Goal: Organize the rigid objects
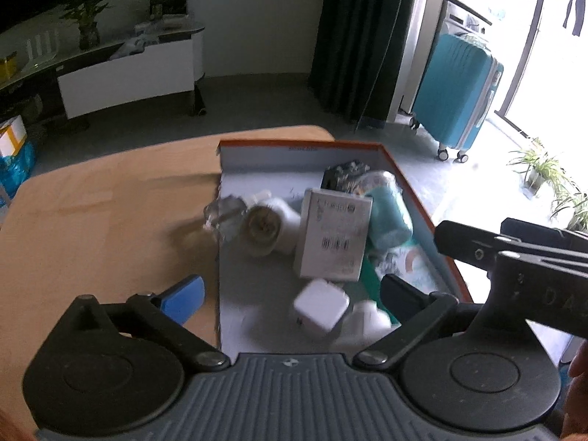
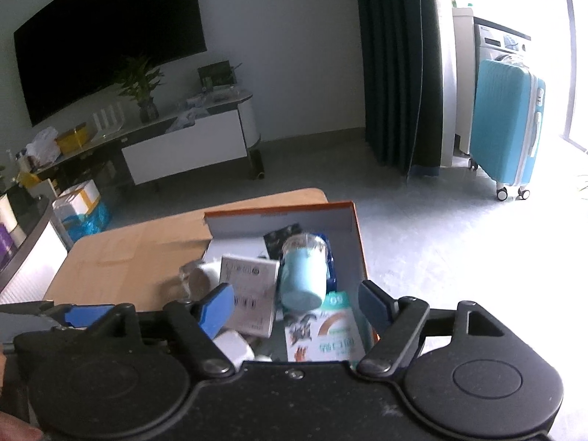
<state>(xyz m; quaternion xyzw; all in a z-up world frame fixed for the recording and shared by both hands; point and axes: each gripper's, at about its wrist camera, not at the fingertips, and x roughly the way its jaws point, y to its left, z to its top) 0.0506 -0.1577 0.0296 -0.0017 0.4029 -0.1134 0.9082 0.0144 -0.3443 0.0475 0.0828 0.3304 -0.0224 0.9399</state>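
An orange-rimmed cardboard box [image 1: 301, 144] [image 2: 358, 228] sits on the wooden table [image 1: 110, 205] [image 2: 147, 239]. It holds a white barcode carton [image 1: 334, 235] [image 2: 250, 290], a teal cup [image 1: 389, 217] [image 2: 303, 279], a white charger cube [image 1: 320, 308] [image 2: 233, 347], a white round item [image 1: 268, 226], a printed packet [image 2: 323, 338] and a clear crumpled item [image 1: 224, 215] at the left wall. My left gripper [image 1: 294, 294] is open above the charger, holding nothing. My right gripper [image 2: 297, 308] is open above the box, holding nothing; it also shows in the left wrist view [image 1: 514, 253].
A TV stand [image 1: 121, 70] [image 2: 183, 143] with a plant stands against the far wall. A teal suitcase [image 1: 455, 92] [image 2: 507, 125] and a dark curtain [image 1: 360, 36] are at the right. Potted plants [image 1: 544, 172] stand on the floor by the window.
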